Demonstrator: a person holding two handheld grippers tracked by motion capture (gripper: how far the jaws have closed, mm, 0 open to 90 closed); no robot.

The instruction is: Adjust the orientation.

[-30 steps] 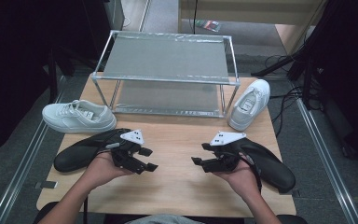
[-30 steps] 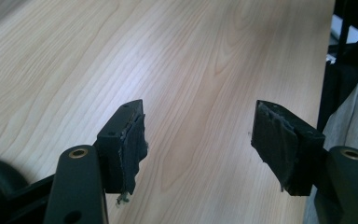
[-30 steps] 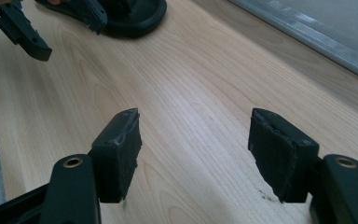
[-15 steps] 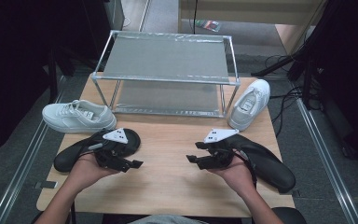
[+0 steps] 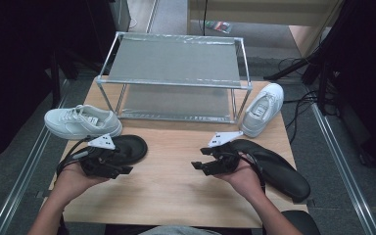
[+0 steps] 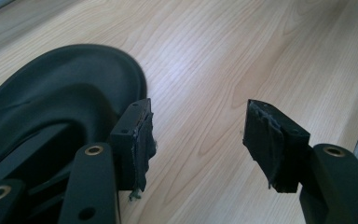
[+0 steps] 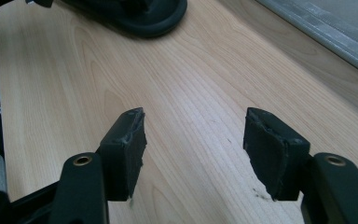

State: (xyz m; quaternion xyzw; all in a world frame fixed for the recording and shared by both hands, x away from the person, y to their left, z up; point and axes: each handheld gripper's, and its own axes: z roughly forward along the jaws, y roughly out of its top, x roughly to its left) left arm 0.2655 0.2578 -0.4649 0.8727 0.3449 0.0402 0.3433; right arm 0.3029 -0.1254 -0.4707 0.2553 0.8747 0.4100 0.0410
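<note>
Left gripper (image 5: 120,171), held in the person's left hand (image 5: 73,178), hovers low over the near left part of the tabletop (image 5: 176,196), its jaws pointing toward the middle. Its jaws stand apart with only bare wood between them and have just been closing a little. Seen from the left gripper view, one pad (image 6: 142,140) sits right beside the rounded end of a black flip-flop (image 6: 60,107), though whether they touch cannot be told. That black flip-flop (image 5: 127,147) lies flat near the left edge of the tabletop, partly under the gripper.

Right gripper (image 5: 200,165), in the right hand (image 5: 245,178), hovers over the near right part of the tabletop, jaws aimed toward the left edge. Its jaws are also spread and hold nothing; the right gripper view shows plain wood between the pads (image 7: 123,144). A second black flip-flop (image 5: 279,169) lies along the right edge, just behind that hand.

A white sneaker (image 5: 81,122) lies at the left edge, just beyond the first flip-flop. Another white sneaker (image 5: 264,107) sits near the far right corner, toe pointing away from the person. A two-tier metal shoe rack (image 5: 174,81) stands along the far edge between the sneakers, both shelves bare.
</note>
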